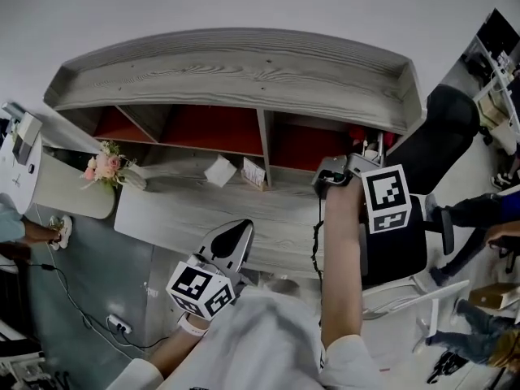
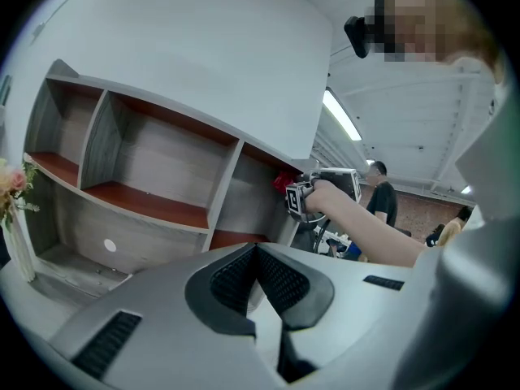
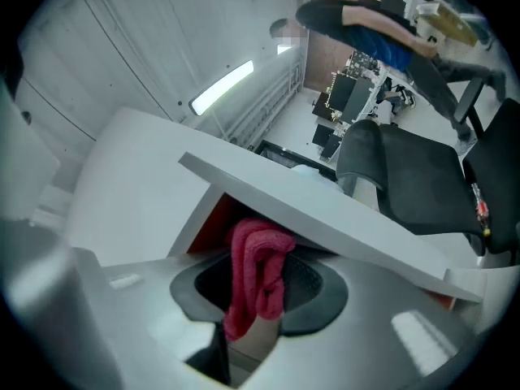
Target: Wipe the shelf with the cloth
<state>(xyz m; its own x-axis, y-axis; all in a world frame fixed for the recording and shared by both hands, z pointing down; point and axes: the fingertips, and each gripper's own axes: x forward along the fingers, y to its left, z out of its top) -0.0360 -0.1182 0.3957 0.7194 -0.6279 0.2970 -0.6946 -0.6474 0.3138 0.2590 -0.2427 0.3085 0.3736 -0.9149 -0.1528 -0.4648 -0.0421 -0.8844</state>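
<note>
Against white wall (image 1: 244, 2), grey red-lined shelf (image 1: 236, 71)

Flowers (image 1: 104, 166) stand at the desk's (image 1: 268, 218) left end before the shelf (image 1: 236, 71), a chair (image 1: 439, 128) at right.

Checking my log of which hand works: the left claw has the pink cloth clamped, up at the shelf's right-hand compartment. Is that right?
No, the side is wrong: the right claw has the pink cloth clamped, up at the shelf's right-hand compartment. The right gripper view shows the cloth between its jaws; the left claw is shut on nothing.
</note>
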